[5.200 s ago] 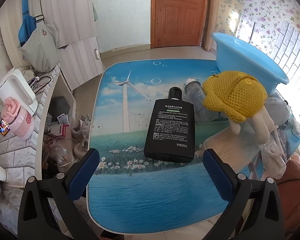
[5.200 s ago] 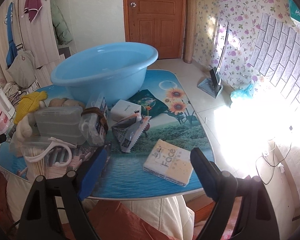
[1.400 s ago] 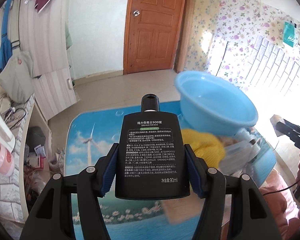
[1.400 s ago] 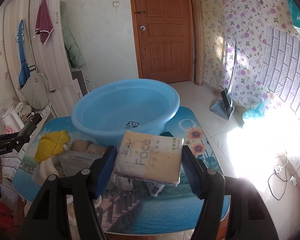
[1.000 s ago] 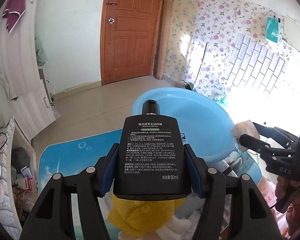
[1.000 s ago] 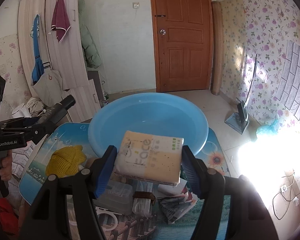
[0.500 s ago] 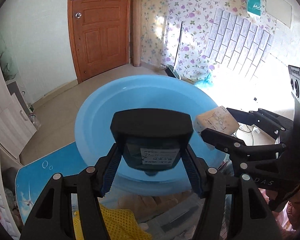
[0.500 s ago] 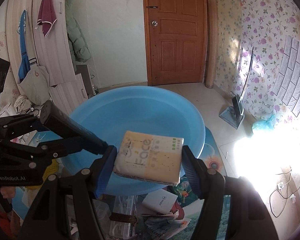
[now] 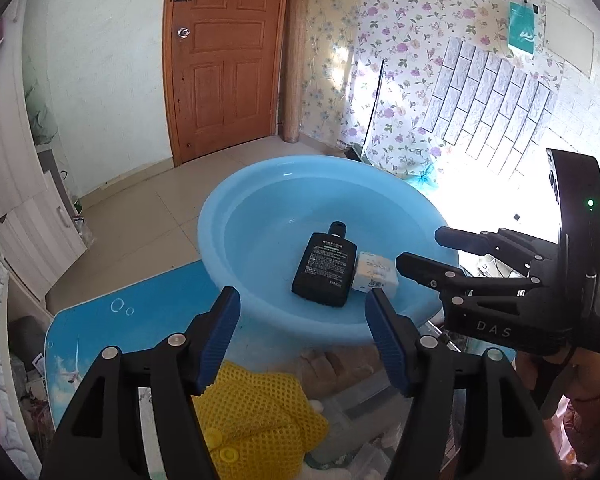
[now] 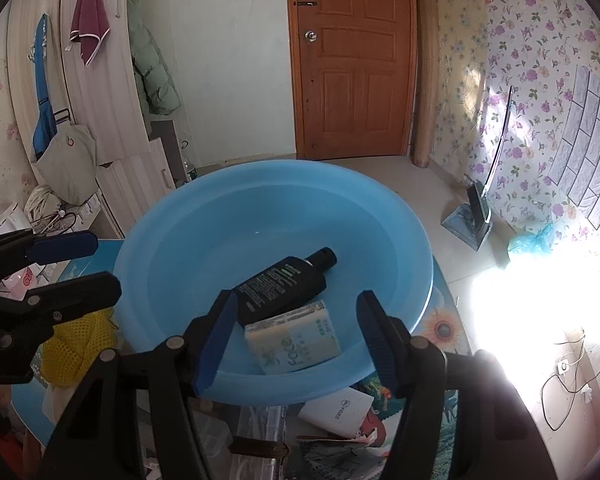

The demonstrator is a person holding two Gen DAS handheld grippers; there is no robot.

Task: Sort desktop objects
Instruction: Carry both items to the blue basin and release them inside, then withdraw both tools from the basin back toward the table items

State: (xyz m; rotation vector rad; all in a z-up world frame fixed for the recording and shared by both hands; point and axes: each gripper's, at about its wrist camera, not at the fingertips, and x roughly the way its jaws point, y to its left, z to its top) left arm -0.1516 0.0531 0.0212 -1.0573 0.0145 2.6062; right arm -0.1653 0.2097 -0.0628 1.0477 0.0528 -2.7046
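Observation:
A black flat bottle (image 9: 324, 273) (image 10: 283, 284) lies inside the blue basin (image 9: 236, 208) (image 10: 172, 240), with a cream tissue pack (image 9: 375, 276) (image 10: 296, 340) beside it and touching it. My left gripper (image 9: 303, 338) is open and empty, above the basin's near rim. My right gripper (image 10: 294, 338) is open and empty, above the basin's near side over the pack. It shows at the right of the left wrist view (image 9: 420, 254). The left gripper shows at the left of the right wrist view (image 10: 84, 268).
A yellow mesh item (image 9: 256, 420) (image 10: 76, 344) lies on the table next to the basin. Clear plastic boxes (image 9: 352, 412), a white box (image 10: 340, 408) and packets (image 10: 332, 452) lie in front of the basin. The picture-print table top (image 9: 132, 320) runs left.
Both grippers have opened over the basin. The black bottle has dropped from the left one and the tissue pack from the right one; both now lie in the basin.

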